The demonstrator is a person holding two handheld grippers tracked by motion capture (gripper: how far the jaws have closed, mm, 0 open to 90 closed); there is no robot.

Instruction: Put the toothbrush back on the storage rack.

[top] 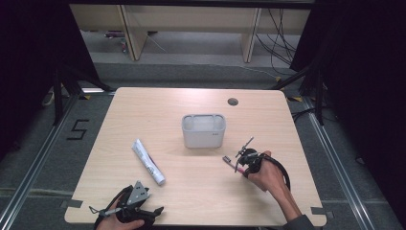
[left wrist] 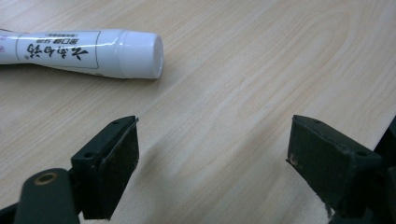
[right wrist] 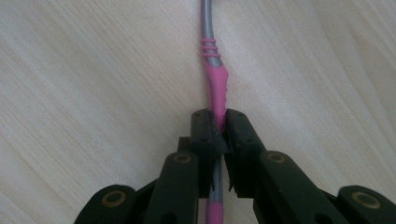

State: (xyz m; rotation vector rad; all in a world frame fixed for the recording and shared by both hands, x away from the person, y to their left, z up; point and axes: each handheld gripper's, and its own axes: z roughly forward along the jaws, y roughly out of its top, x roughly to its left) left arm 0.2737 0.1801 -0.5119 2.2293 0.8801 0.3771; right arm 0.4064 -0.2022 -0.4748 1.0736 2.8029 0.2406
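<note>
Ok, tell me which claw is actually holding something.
The right claw: its jaws are shut on the pink-and-grey plastic toothbrush. The left claw is open over bare table, apart from the white toothpaste tube.

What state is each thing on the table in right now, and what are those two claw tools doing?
Toothbrush: pink and grey, clamped by its handle.
Right gripper: shut on the toothbrush.
Left gripper: open, holding nothing, jaws wide apart above the table.
Tube: lying flat on the table, cap on, untouched.
Grey bin: upright, open at the top; whether anything lies inside cannot be told.
</note>
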